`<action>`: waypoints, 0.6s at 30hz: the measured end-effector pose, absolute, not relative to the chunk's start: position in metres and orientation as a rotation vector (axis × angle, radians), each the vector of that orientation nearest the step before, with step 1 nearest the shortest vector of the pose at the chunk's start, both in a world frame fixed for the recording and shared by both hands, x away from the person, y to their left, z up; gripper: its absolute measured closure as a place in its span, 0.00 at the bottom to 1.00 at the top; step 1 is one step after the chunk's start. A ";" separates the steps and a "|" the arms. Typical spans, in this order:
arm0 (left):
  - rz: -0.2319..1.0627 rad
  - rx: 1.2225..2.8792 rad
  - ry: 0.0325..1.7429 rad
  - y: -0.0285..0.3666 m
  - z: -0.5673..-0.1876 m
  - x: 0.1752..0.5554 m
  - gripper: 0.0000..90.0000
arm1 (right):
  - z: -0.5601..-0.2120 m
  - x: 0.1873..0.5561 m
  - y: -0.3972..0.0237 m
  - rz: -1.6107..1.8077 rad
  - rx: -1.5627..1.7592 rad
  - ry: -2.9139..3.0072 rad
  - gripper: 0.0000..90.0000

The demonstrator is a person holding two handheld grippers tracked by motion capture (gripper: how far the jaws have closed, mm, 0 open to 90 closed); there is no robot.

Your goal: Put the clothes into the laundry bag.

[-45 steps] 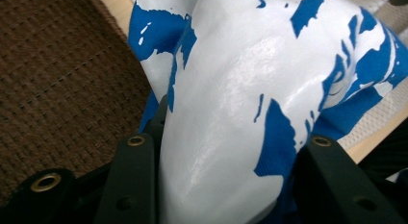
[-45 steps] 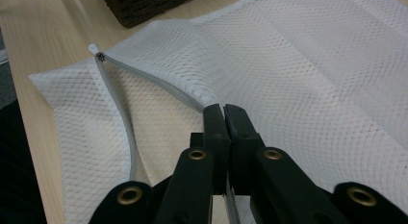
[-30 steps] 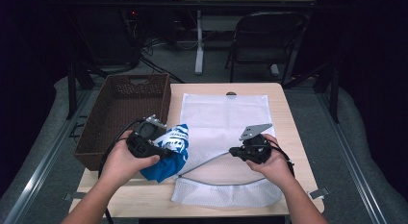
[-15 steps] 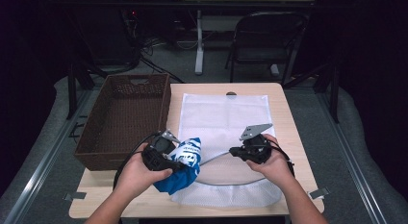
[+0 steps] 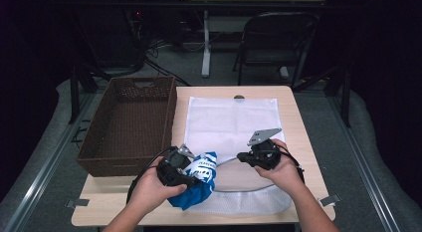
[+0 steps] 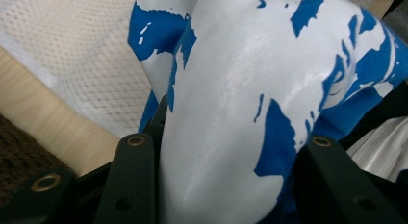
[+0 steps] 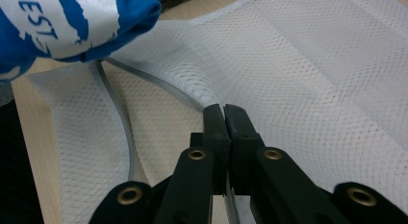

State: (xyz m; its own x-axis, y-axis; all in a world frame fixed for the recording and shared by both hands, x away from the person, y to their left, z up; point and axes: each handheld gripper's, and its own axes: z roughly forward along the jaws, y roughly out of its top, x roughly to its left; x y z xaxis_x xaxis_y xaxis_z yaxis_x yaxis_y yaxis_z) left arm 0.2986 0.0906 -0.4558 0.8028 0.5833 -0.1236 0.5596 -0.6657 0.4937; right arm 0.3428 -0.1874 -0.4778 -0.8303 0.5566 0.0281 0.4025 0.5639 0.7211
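Observation:
A white mesh laundry bag (image 5: 231, 122) lies flat on the wooden table, its mouth at the near end with a grey zipper edge (image 7: 144, 80). My right gripper (image 5: 242, 157) is shut on the bag's upper mouth edge (image 7: 211, 101) and holds it lifted a little. My left gripper (image 5: 196, 173) is shut on a bunched blue and white garment (image 5: 201, 179), which hangs at the bag's mouth; the cloth bulges between the jaws (image 6: 226, 137). The garment's printed white patch (image 7: 62, 27) sits just left of the right gripper.
A dark brown woven basket (image 5: 130, 123) stands on the table's left side, next to the bag. A folding chair (image 5: 276, 40) and a table leg (image 5: 205, 43) stand beyond the far edge. Bare wood shows to the right of the bag (image 5: 298, 132).
My left hand has carried the garment down and to the right, from beside the basket to the bag's mouth. The right gripper has held still on the bag's edge.

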 end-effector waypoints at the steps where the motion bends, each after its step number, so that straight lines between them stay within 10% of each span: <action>1: 0.057 2.469 0.841 0.089 -0.457 0.298 0.64 | -0.478 0.343 -0.187 1.119 0.803 2.593 0.98; 18: 0.033 2.501 0.756 0.062 -0.467 0.289 0.64 | -0.477 0.342 -0.186 1.122 0.805 2.588 0.98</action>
State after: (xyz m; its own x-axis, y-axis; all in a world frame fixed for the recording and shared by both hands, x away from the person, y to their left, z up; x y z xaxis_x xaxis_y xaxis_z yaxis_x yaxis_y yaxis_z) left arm 0.2888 0.0619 -0.4666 0.8436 0.5227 -0.1234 0.5099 -0.7076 0.4891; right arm 0.3418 -0.1864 -0.4768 -0.8296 0.5578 0.0254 0.3999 0.5618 0.7242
